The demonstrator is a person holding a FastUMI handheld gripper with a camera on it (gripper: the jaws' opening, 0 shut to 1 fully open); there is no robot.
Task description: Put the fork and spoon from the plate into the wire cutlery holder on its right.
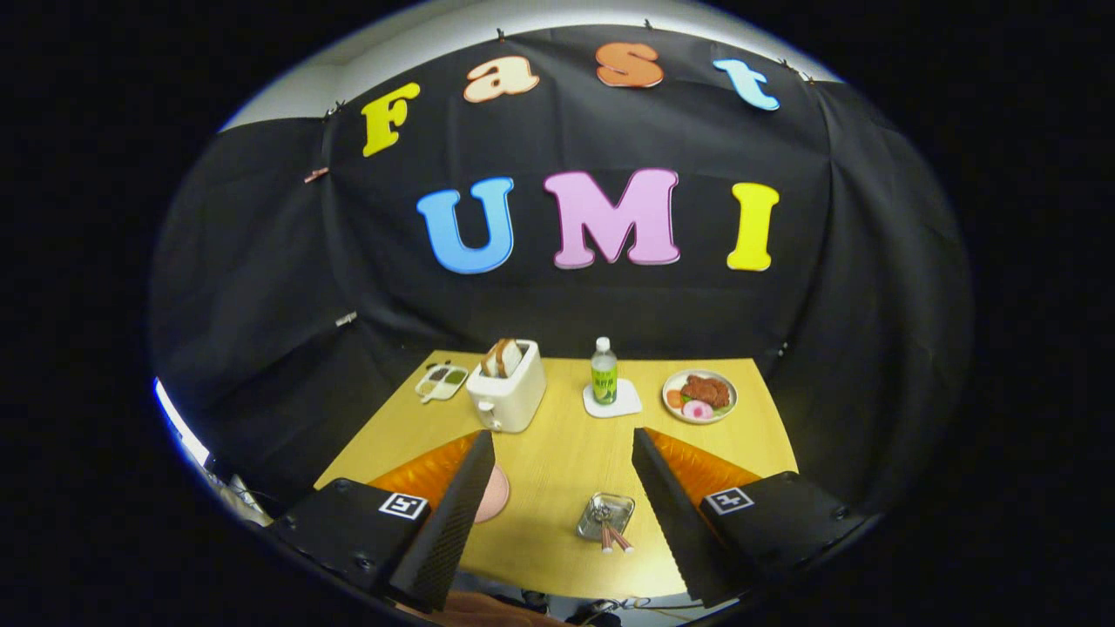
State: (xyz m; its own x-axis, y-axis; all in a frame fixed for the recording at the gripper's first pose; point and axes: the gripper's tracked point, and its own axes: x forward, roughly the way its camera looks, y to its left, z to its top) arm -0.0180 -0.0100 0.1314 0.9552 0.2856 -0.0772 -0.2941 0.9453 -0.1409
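The gripper [557, 514] is being held well above a wooden table [557, 461], with its two fingers [453, 514] spread wide apart and nothing being gripped between them. Between the fingers, toward five o'clock from the table's middle, the wire cutlery holder [604, 515] is standing near the table's front edge, and two pink-handled pieces of cutlery [615, 538] are already resting in it, their handles sticking out toward the front; which is the fork and which the spoon cannot be told at this size. Just beside the left finger, at about nine o'clock from the holder, a pink plate [496, 493] is partly being hidden by that finger, so what lies on it cannot be made out. Beyond the fingers, at eleven o'clock from the holder, a white toaster [510, 394] with slices of bread [503, 357] standing in its slots is being seen, and a small divided dish [441, 381] is lying just to its far side at nine o'clock. At twelve o'clock from the holder, a bottle [604, 371] with a green label is standing upright on a white coaster [612, 401]. At two o'clock, well apart from the holder, a round plate of food [699, 395] is sitting near the table's right corner.
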